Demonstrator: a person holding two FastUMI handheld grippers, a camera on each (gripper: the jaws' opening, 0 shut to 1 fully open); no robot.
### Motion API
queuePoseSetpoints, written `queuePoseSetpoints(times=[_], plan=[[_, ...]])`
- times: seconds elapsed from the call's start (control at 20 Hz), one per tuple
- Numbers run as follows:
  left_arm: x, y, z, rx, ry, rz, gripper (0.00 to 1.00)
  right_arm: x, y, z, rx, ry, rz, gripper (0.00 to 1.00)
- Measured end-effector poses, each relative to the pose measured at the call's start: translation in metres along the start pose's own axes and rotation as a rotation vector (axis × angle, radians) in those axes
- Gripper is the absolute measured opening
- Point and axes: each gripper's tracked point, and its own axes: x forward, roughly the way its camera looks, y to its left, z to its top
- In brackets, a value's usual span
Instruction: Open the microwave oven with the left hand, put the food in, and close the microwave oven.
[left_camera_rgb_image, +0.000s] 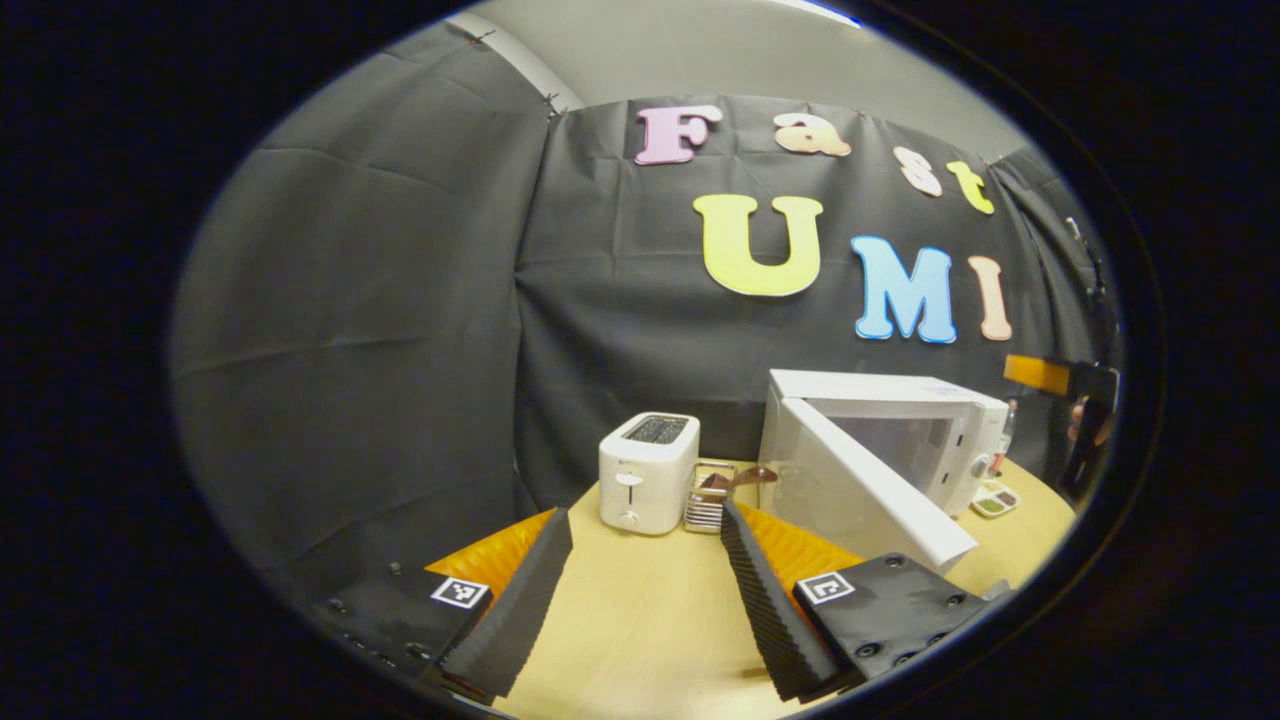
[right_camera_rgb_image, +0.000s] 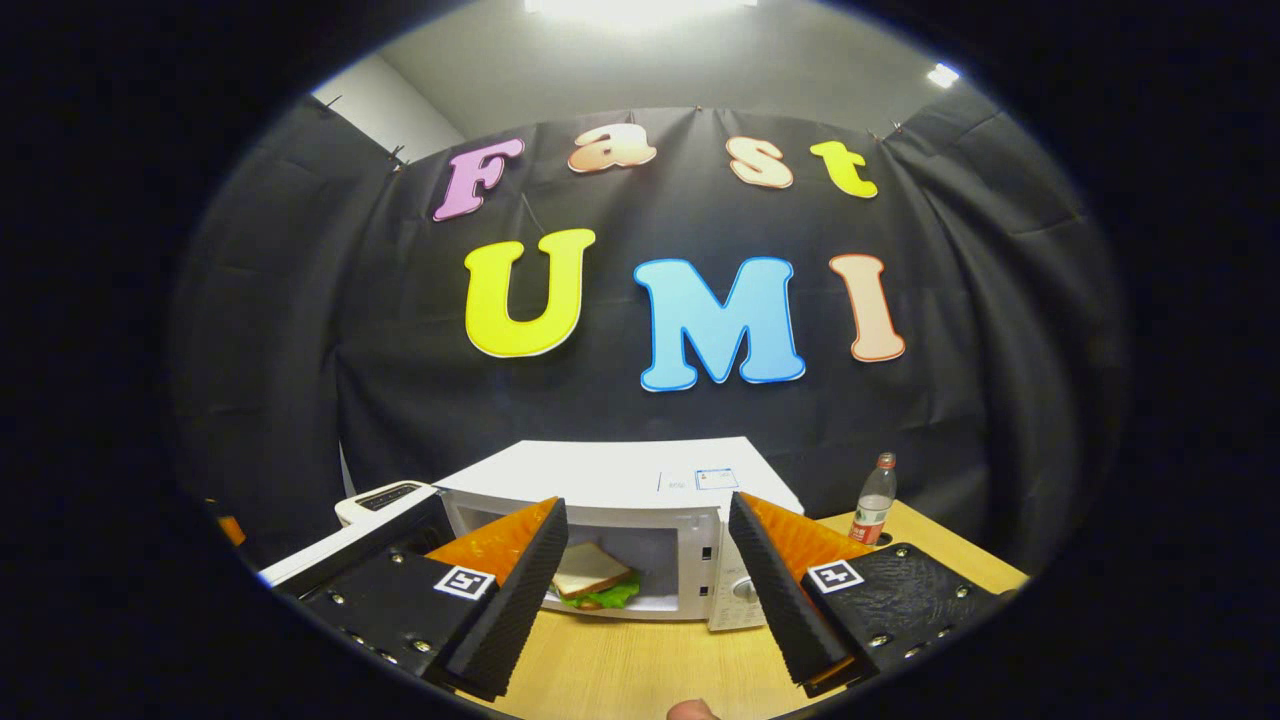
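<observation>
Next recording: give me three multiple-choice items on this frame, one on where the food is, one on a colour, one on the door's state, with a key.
1. Where is the sandwich?
A. Inside the microwave
B. On the toaster
C. Held in the right gripper

2. What colour is the toaster?
A. Black
B. White
C. Red

3. How does the microwave door stand?
A. Shut
B. Taken off
C. Swung open

Key: 1 A, the right gripper view shows the sandwich lying in the cavity, beyond the open gripper. 2 B, its body is white in the left gripper view. 3 C, the door angles outward from the front there.
</observation>
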Motion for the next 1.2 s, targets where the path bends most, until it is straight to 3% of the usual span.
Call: queuePoseSetpoints(times=[0.1, 0.15, 0.2, 0.5, 0.6, 0.65, 0.75, 1.2], plan=[[-0.002, -0.009, -0.011, -0.008, 0.020, -0.007, 0.96, -0.021, -0.005, 0.012, -0.001, -0.015, 0.017, 0.98], [-0.004, -0.011, -0.013, -0.004, 0.023, -0.005, 0.89, -0.030, -0.010, 0.016, -0.001, -0.021, 0.022, 0.98], [-0.004, -0.015, -0.013, -0.001, 0.027, -0.005, 0.89, -0.039, -0.013, 0.019, 0.002, -0.027, 0.031, 0.98], [-0.007, -0.050, -0.038, -0.010, 0.076, -0.022, 0.39, -0.077, -0.038, 0.021, -0.008, -0.008, 0.055, 0.98], [-0.013, -0.069, -0.038, 0.005, 0.073, -0.057, 0.17, -0.084, -0.047, 0.020, -0.017, 0.001, 0.051, 0.98], [-0.009, -0.075, -0.034, 0.014, 0.061, -0.068, 0.13, -0.090, -0.053, 0.022, -0.023, 0.000, 0.044, 0.98], [-0.010, -0.092, -0.034, 0.045, 0.057, -0.093, 0.06, -0.095, -0.064, 0.026, -0.027, -0.006, 0.028, 0.98], [-0.003, -0.181, -0.031, 0.046, 0.075, -0.309, 0.07, -0.105, -0.089, 0.025, -0.038, 0.014, -0.023, 0.98]])
